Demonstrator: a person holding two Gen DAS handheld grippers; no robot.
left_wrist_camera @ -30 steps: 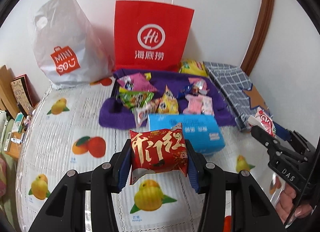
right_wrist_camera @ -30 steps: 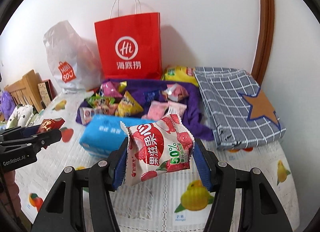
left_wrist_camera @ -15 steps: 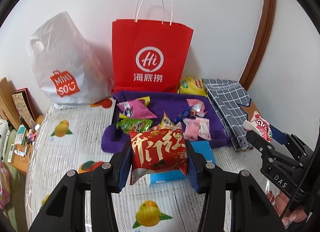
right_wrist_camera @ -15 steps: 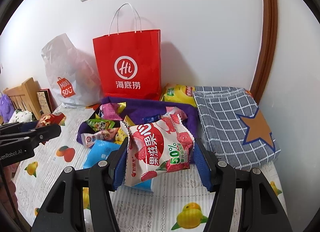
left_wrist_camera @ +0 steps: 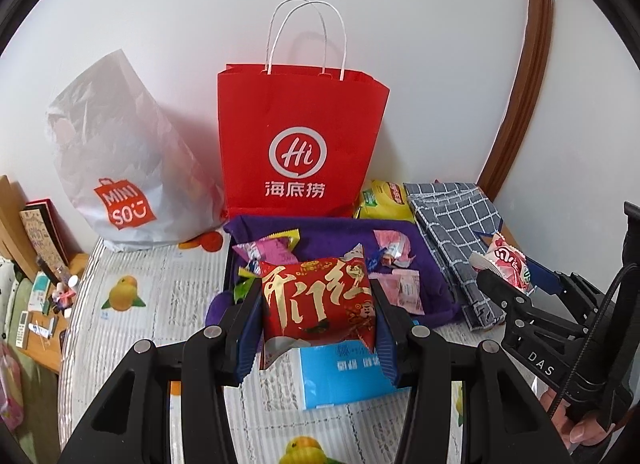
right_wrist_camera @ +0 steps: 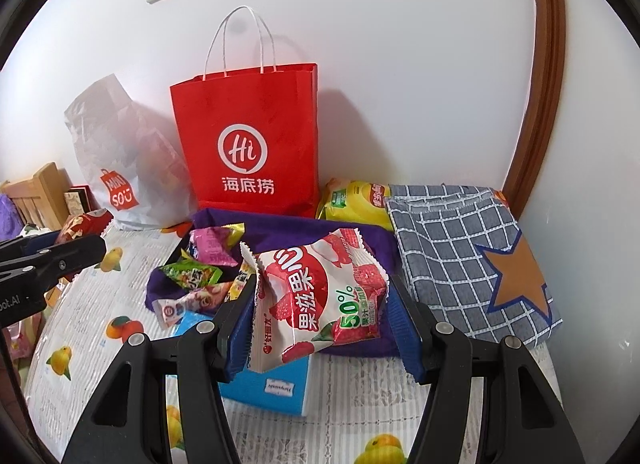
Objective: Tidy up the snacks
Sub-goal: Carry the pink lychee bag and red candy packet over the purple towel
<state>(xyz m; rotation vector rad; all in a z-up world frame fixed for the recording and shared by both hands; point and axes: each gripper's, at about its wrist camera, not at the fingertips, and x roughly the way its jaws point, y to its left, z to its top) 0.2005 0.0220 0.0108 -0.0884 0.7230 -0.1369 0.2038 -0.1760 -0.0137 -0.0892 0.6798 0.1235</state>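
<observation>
Pinching a red snack packet with gold lettering (left_wrist_camera: 318, 304) between its blue pads, our left gripper (left_wrist_camera: 318, 314) holds it in the air above the table (left_wrist_camera: 132, 344). Our right gripper (right_wrist_camera: 320, 304) likewise clamps a white and pink lychee jelly pouch (right_wrist_camera: 318, 298) off the surface. Below both packets, near the front of the fruit-print tablecloth, lies a blue tissue pack (left_wrist_camera: 344, 374). Just behind it sits a purple cloth tray (right_wrist_camera: 376, 242) with loose snacks: a green packet (right_wrist_camera: 190, 272), a pink packet (right_wrist_camera: 212, 248) and small pink sachets (left_wrist_camera: 406, 290). To the tray's right, against the table's right edge, lies a folded grey checked cloth (right_wrist_camera: 452, 240) with an orange star. At the back edge, along the wall, stand a red paper bag (left_wrist_camera: 300, 144) and, to its left, a white plastic bag (left_wrist_camera: 120, 168), with a yellow chip bag (right_wrist_camera: 356, 200) behind the tray's far right corner.
</observation>
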